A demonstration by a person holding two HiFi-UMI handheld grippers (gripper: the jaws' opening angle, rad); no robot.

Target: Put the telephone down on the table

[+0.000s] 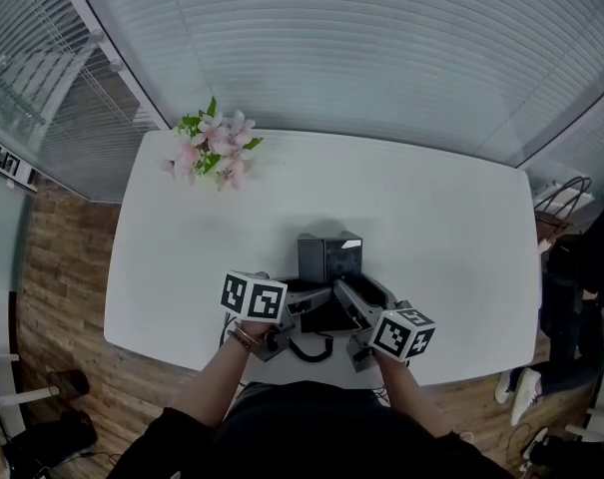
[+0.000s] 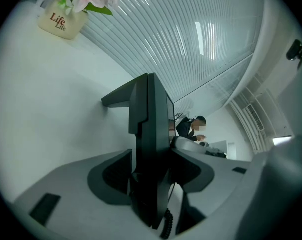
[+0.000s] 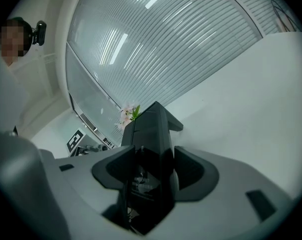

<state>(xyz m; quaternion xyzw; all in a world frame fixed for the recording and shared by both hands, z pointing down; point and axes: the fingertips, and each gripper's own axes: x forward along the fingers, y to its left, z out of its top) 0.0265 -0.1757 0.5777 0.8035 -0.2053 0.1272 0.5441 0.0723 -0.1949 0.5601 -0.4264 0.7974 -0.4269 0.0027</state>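
Observation:
A black desk telephone (image 1: 328, 257) is near the front edge of the white table (image 1: 441, 218), held from both sides. My left gripper (image 1: 300, 305) has its pads against the phone's body (image 2: 151, 134), which fills the gap between the jaws. My right gripper (image 1: 349, 302) grips the other end of the telephone (image 3: 151, 134) in the same way. The coiled cord (image 1: 311, 348) hangs in a loop below the phone, towards the person. I cannot tell whether the phone's base touches the tabletop.
A pot of pink flowers (image 1: 214, 150) stands at the table's far left corner. Window blinds run behind the table. Beyond the table's right end are a person (image 1: 581, 267) and a wire basket (image 1: 561, 203). The wooden floor (image 1: 52, 267) lies to the left.

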